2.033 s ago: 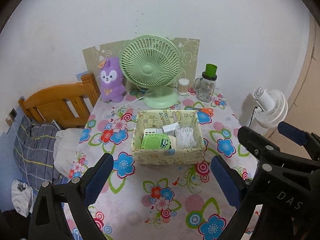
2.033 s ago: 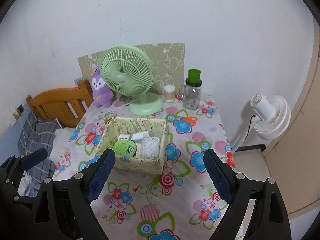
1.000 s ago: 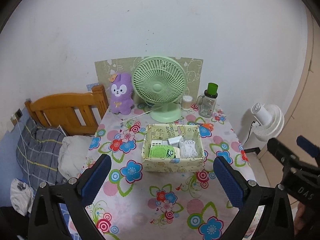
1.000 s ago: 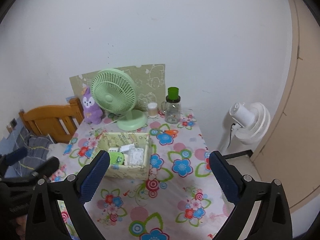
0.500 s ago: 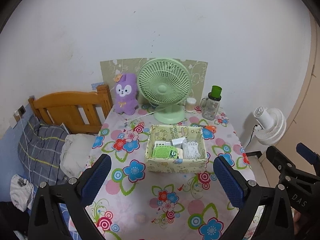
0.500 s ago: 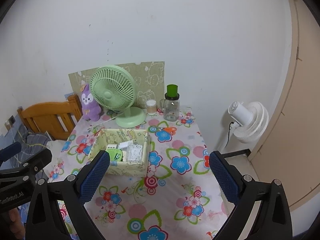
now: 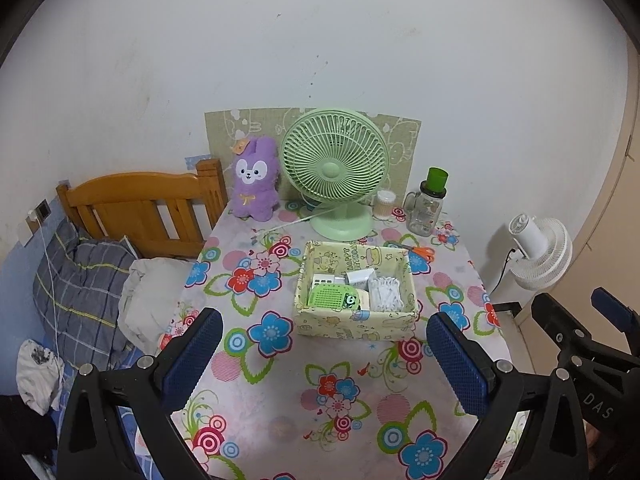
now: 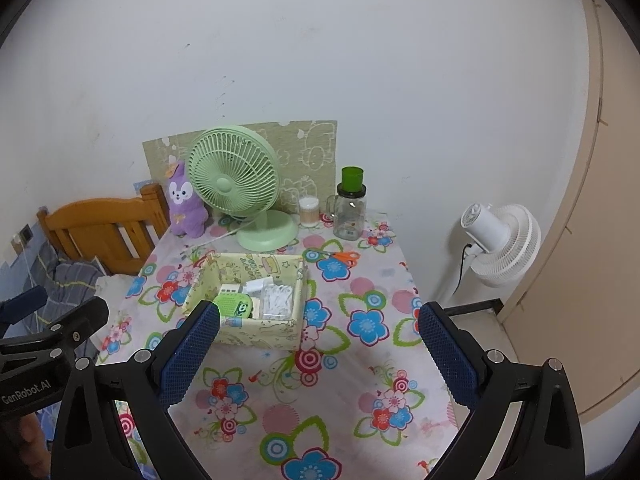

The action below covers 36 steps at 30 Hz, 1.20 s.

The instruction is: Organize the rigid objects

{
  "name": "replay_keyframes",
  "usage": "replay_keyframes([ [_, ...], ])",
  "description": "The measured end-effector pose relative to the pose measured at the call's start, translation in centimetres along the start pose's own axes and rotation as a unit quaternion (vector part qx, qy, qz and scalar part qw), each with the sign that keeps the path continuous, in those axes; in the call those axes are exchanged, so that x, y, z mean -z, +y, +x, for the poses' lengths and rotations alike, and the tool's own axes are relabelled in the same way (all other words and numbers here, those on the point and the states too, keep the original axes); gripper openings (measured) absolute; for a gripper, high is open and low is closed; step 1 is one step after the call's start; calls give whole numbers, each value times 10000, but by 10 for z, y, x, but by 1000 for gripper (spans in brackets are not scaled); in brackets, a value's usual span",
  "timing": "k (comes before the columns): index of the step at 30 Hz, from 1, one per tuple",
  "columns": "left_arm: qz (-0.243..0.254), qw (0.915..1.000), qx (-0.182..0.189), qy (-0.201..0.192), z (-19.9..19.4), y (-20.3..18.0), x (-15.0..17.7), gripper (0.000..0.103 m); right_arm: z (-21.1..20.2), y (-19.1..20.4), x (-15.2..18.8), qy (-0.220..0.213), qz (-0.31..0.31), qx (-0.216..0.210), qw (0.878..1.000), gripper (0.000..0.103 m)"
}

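Observation:
A pale yellow fabric box (image 7: 352, 324) (image 8: 256, 330) stands mid-table. It holds a green perforated case (image 7: 330, 296) (image 8: 234, 305), white chargers (image 7: 360, 277) and a clear pack of cotton swabs (image 7: 386, 294) (image 8: 278, 300). Orange scissors (image 7: 420, 251) (image 8: 344, 256) lie behind the box to the right. My left gripper (image 7: 326, 364) is open and empty, held above the table's near part. My right gripper (image 8: 320, 354) is open and empty, to the right of the left one.
At the back stand a green desk fan (image 7: 335, 168) (image 8: 236, 184), a purple plush rabbit (image 7: 256, 180), a swab jar (image 7: 385, 204) and a glass mug with a green lid (image 7: 430, 204). A wooden bed frame (image 7: 140, 204) is left, a white floor fan (image 7: 540, 252) right.
Both grippers have pulled back and up from the table, so the box looks smaller and farther. Both stayed open and empty. Nothing on the table moved.

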<state>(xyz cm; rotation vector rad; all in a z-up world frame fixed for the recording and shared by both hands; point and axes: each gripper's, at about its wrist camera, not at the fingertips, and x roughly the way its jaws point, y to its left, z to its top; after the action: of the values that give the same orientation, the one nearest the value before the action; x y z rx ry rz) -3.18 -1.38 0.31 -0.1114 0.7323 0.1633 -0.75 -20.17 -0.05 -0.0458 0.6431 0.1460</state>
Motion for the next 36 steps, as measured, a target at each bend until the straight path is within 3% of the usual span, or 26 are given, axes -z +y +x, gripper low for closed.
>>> replay_keyframes([
  [36,244,9997,5,49,3,-7,3,103,6,0,2,131,64,-19,9999,101],
])
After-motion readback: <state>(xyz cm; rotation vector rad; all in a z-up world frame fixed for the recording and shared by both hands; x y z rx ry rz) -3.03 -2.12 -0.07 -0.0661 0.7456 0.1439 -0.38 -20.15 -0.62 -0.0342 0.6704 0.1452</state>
